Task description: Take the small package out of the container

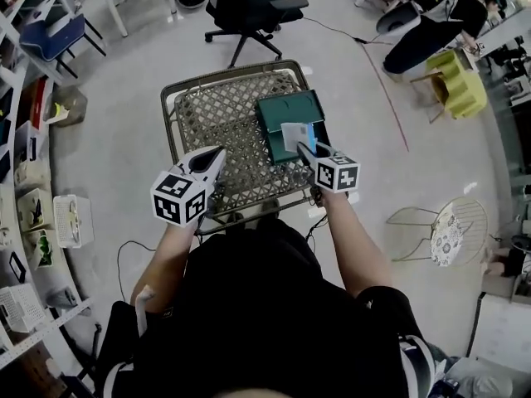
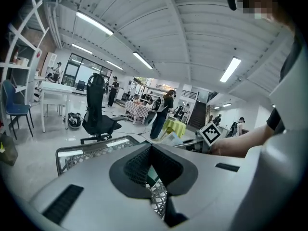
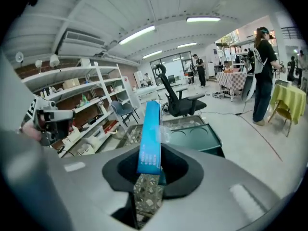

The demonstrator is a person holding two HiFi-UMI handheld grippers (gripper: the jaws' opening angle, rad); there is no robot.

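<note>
1. Lattice-topped bench [image 1: 220,114] on a pale floor [image 1: 124,139]; black office chair [image 1: 249,2] beyond it, shelving [image 1: 25,181] along the left.
2. Dark green container [image 1: 282,110] on the bench's right half.
3. Right hand-held gripper [image 1: 304,148] clamped on the small package [image 1: 297,133]: blue, on edge, at the container's near end, seemingly clear of it.
4. Left hand-held gripper [image 1: 217,154] over the lattice, jaws together, nothing between.
5. Ceiling strip lights [image 3: 137,34] in the gripper views only; round recesses [image 3: 185,133] in the container in the right gripper view only.
</note>
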